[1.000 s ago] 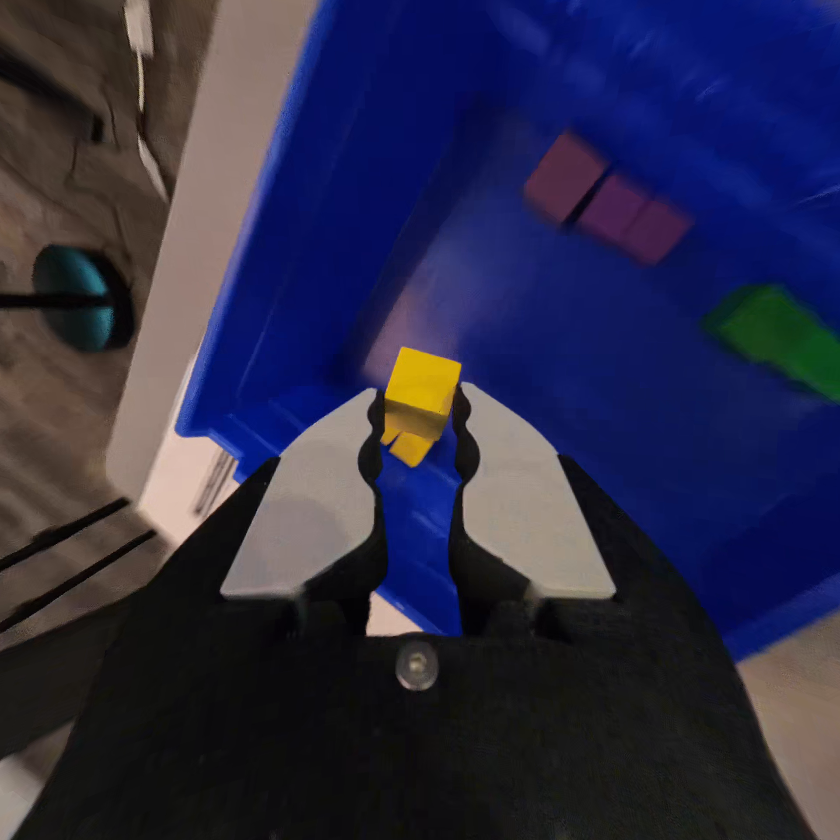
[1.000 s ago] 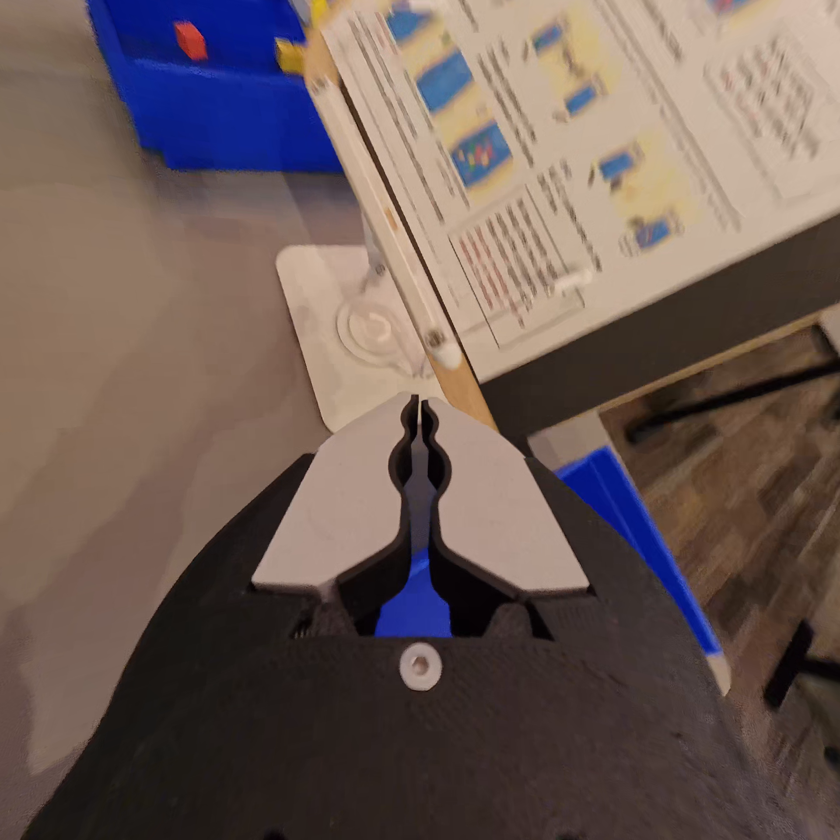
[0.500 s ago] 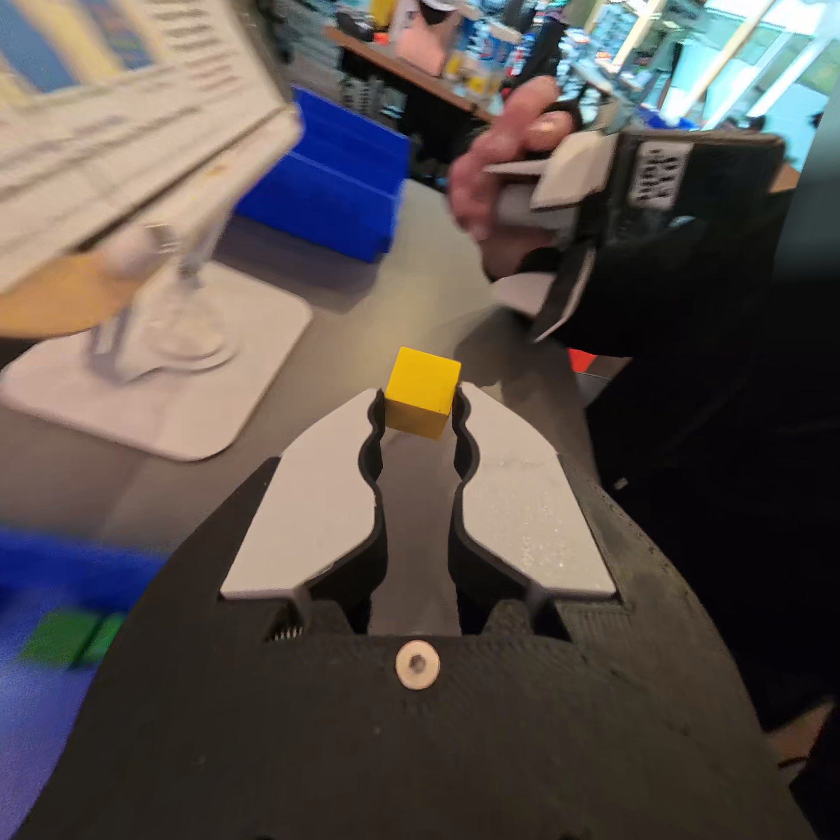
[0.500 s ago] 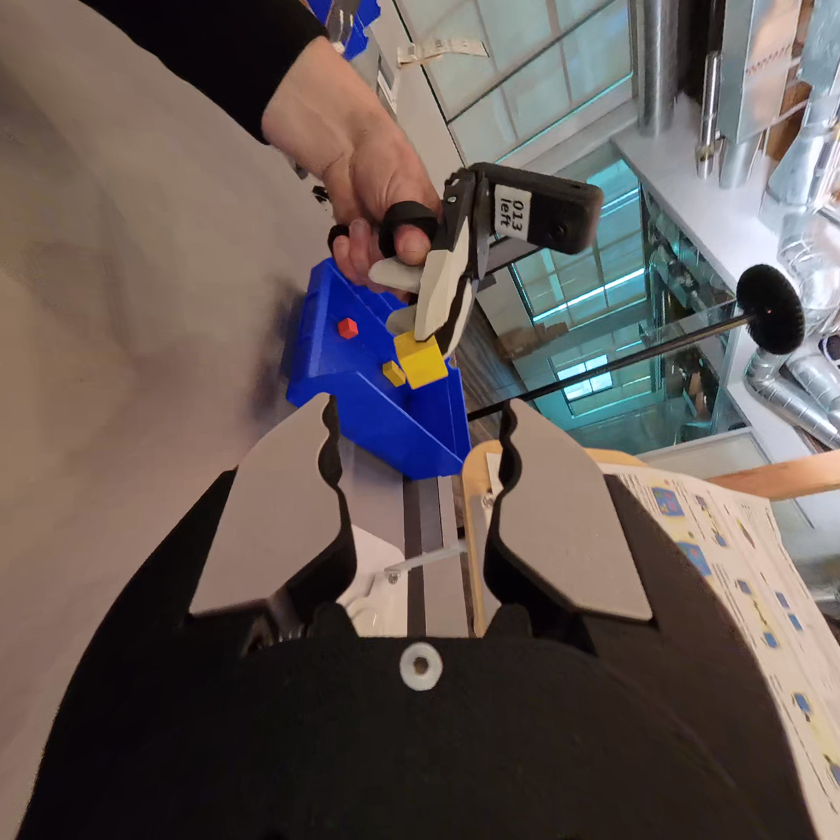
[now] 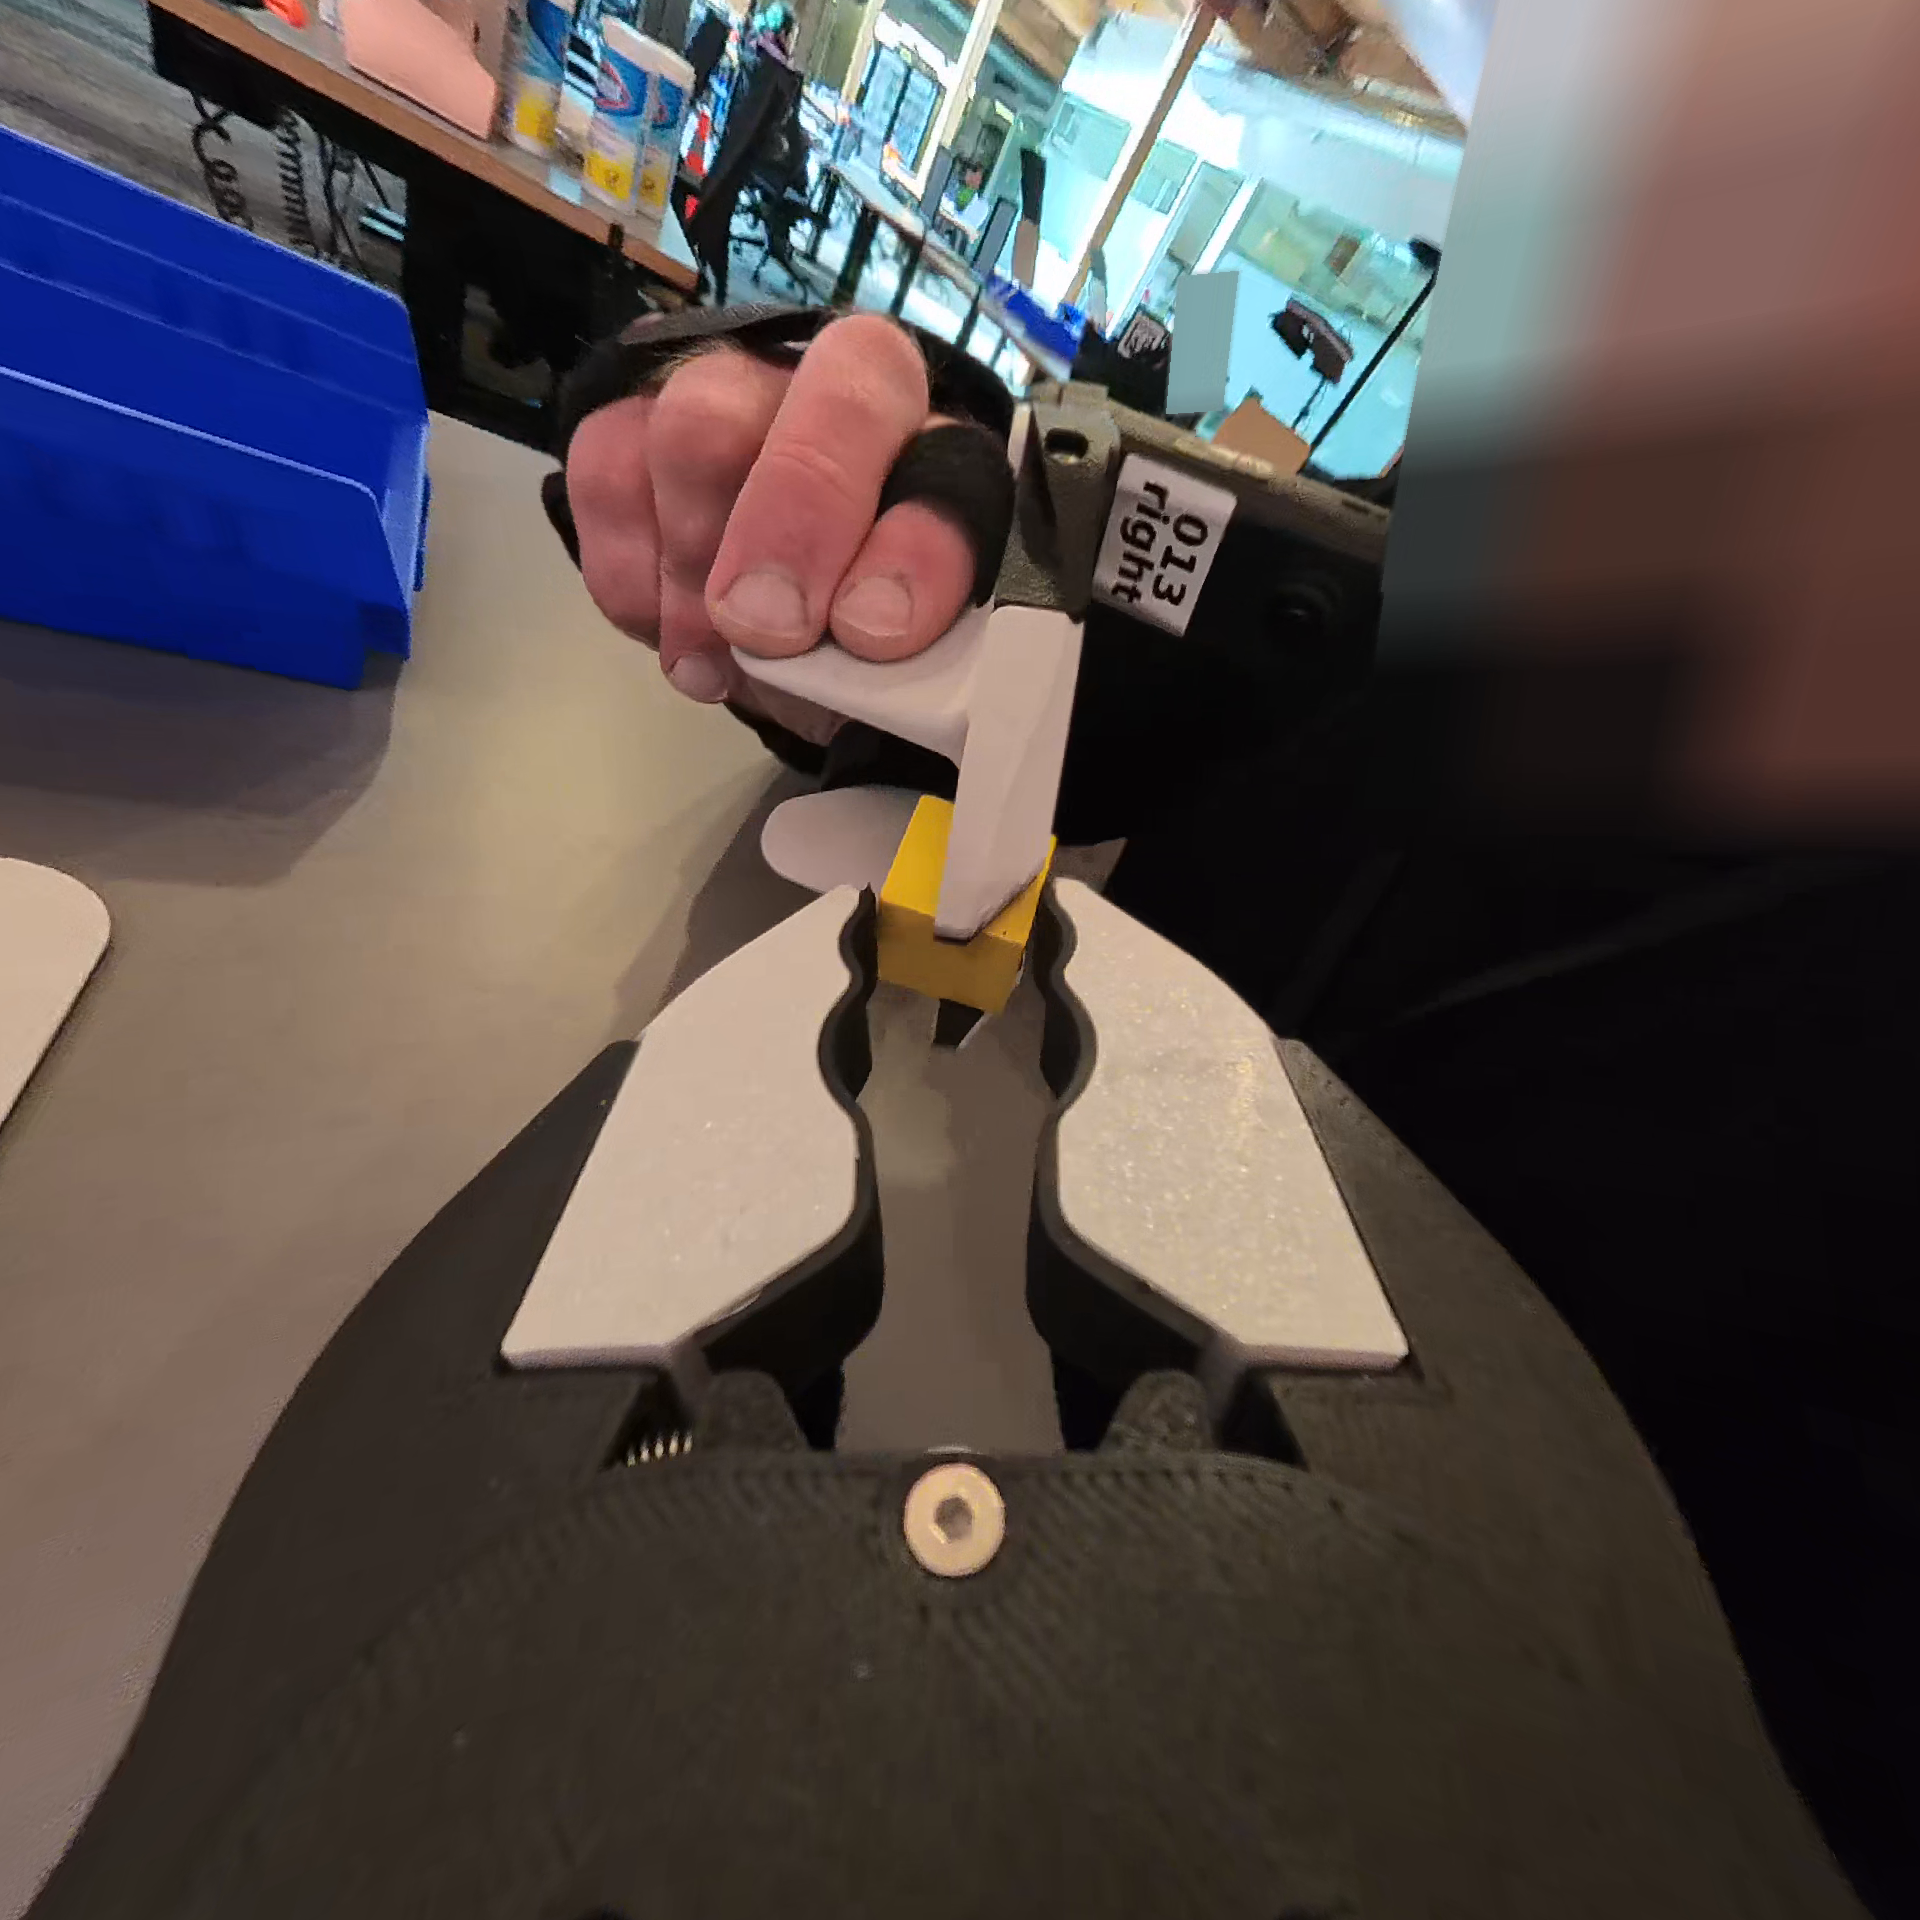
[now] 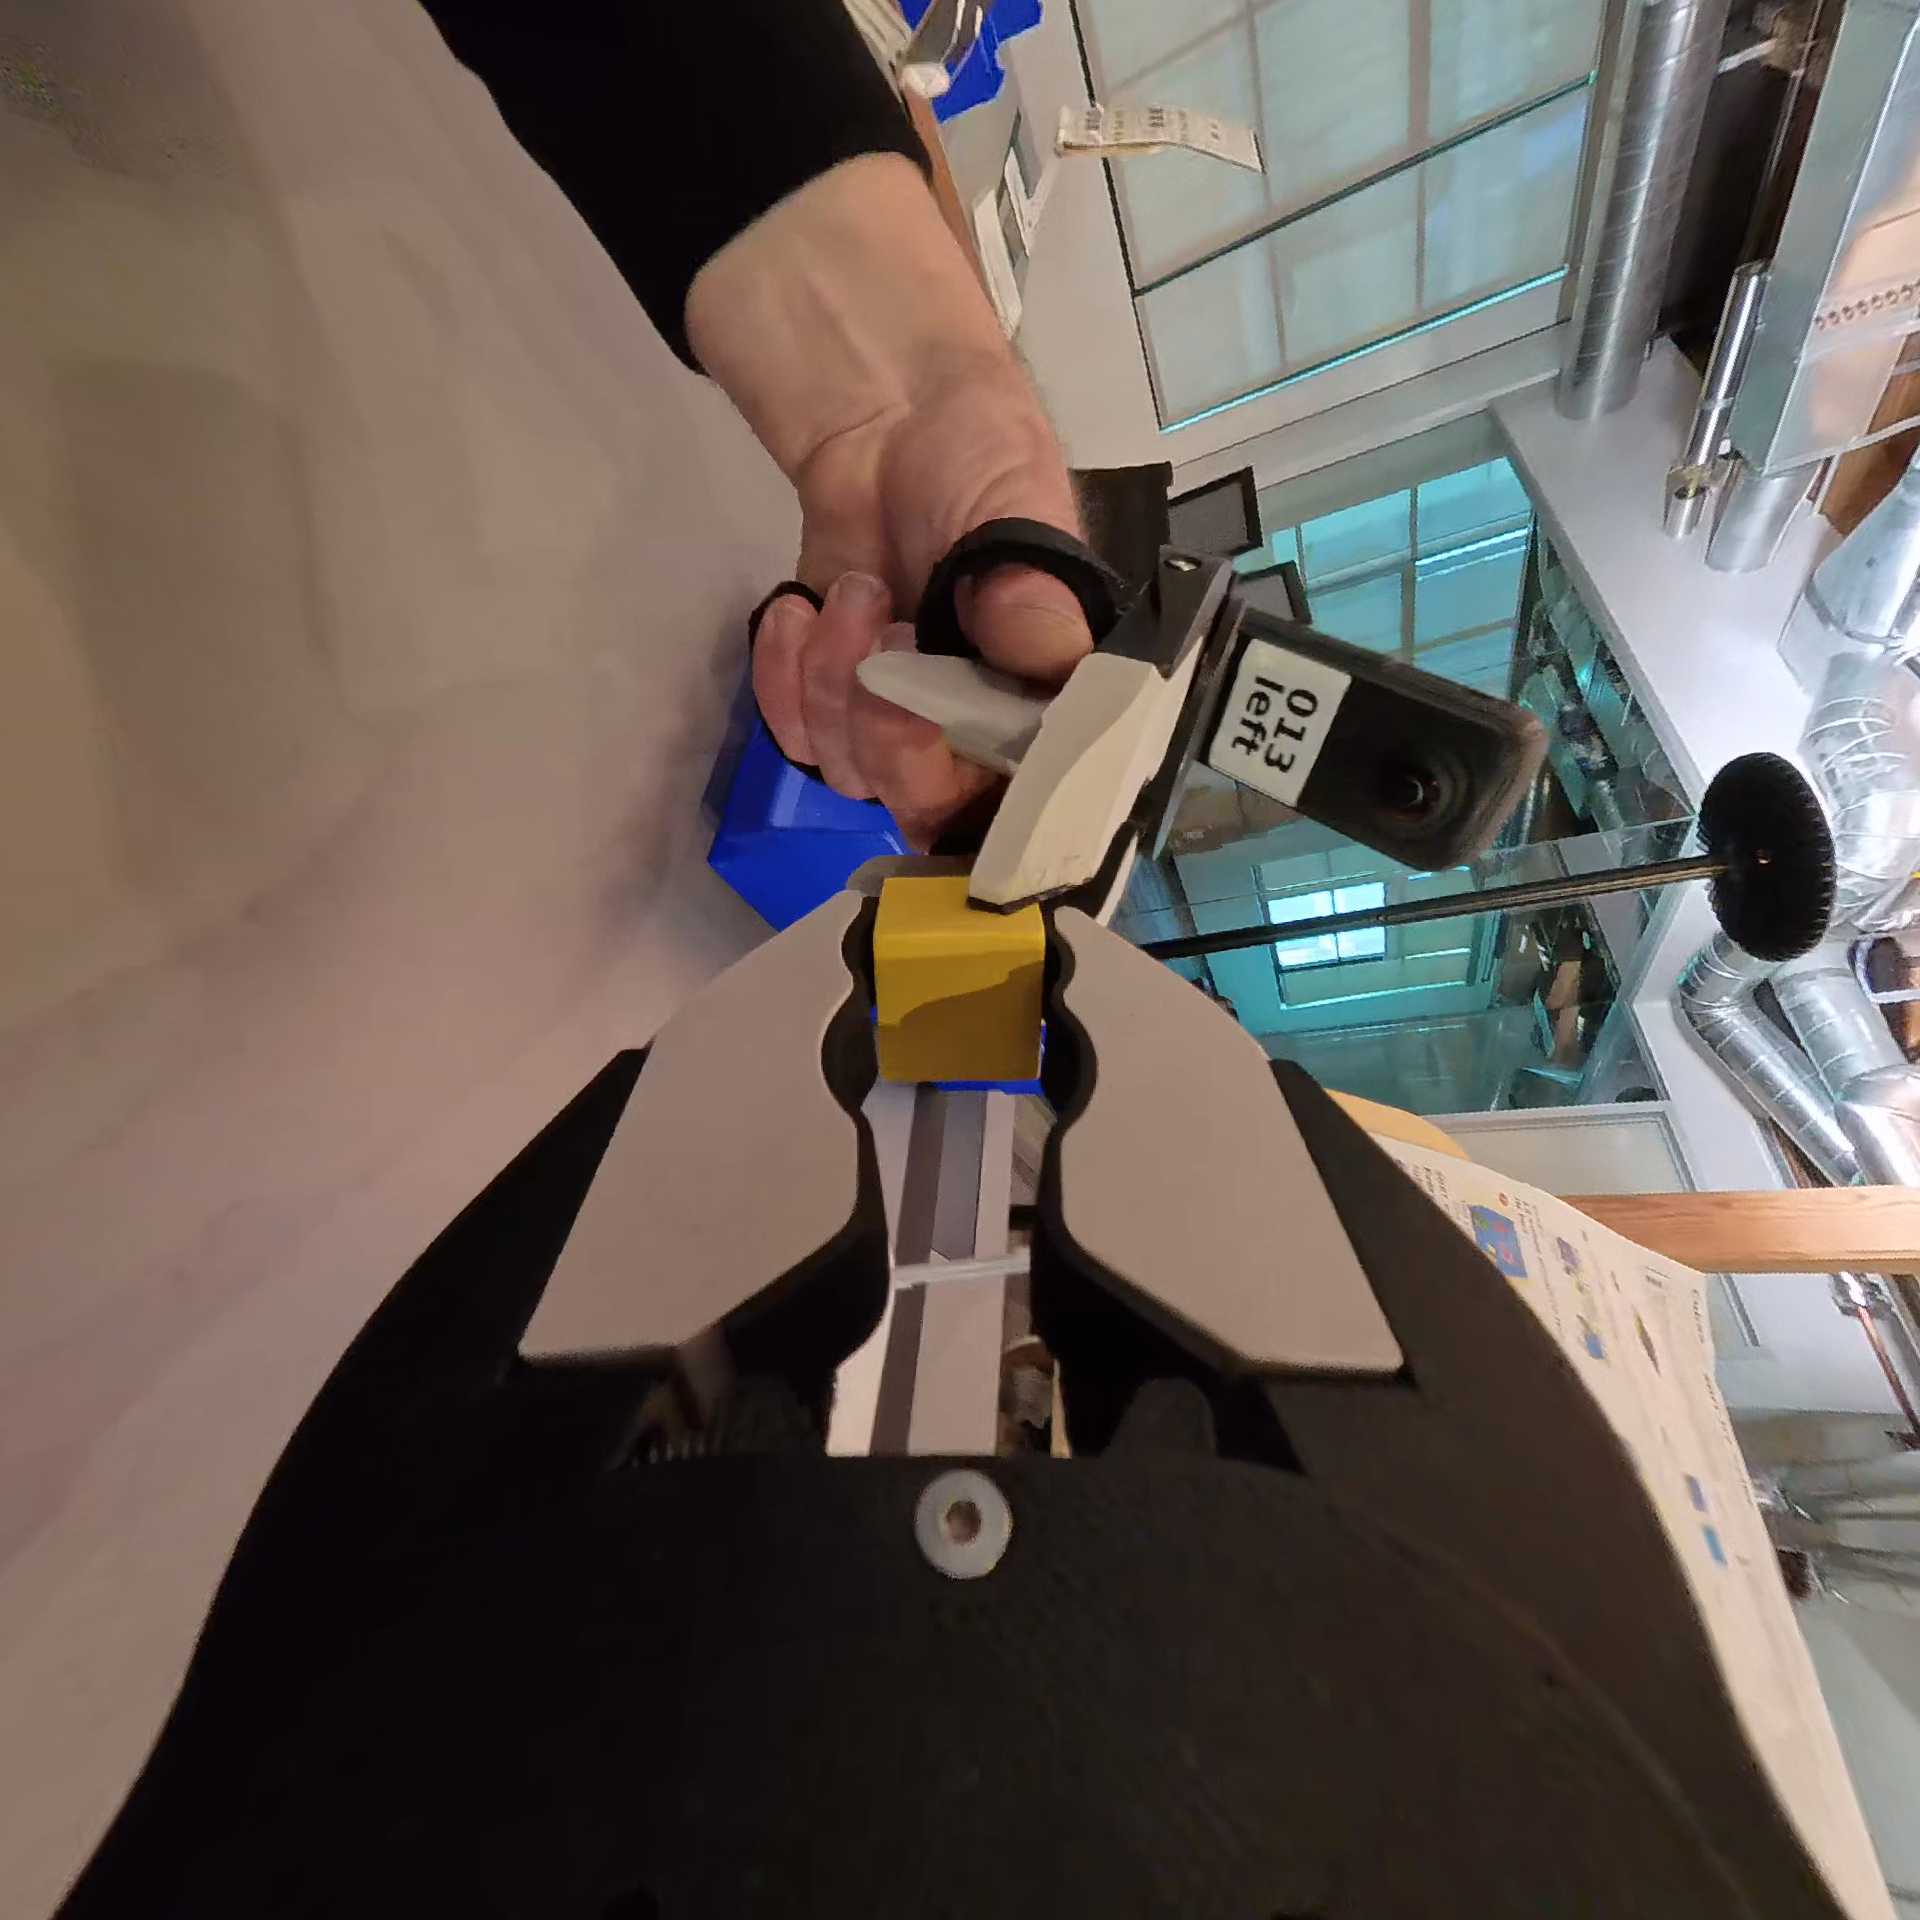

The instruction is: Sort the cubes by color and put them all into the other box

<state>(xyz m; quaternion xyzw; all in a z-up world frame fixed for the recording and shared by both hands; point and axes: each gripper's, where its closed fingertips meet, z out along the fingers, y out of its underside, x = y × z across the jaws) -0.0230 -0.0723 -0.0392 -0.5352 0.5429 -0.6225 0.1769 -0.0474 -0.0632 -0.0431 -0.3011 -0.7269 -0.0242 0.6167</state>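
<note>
A yellow cube (image 5: 940,951) is held in the air above the grey table (image 5: 312,1039). My left gripper (image 5: 956,935) is shut on its two sides. In the left wrist view a white finger (image 5: 1003,790) of the right gripper comes down over the cube's top, and a dark tip shows below it. In the right wrist view my right gripper (image 6: 958,935) is closed around the same cube (image 6: 956,1013), with a left gripper finger (image 6: 1049,831) on the cube's far top edge. Both grips cross at right angles.
A blue box (image 5: 208,468) stands on the table at the left, and one shows behind the hand in the right wrist view (image 6: 790,831). A white stand base (image 5: 42,966) lies at the left edge. A paper sheet on a stand (image 6: 1558,1351) is at the right. Only a small space, under 4 cm, lies between the two pairs of fingers. The left tips stand about 25 centimeters off the white stand base (image 5: 42,966).
The right gripper, wide open half a second ago, has come up to the cube and closed on it. The left gripper has kept its hold on the cube.
</note>
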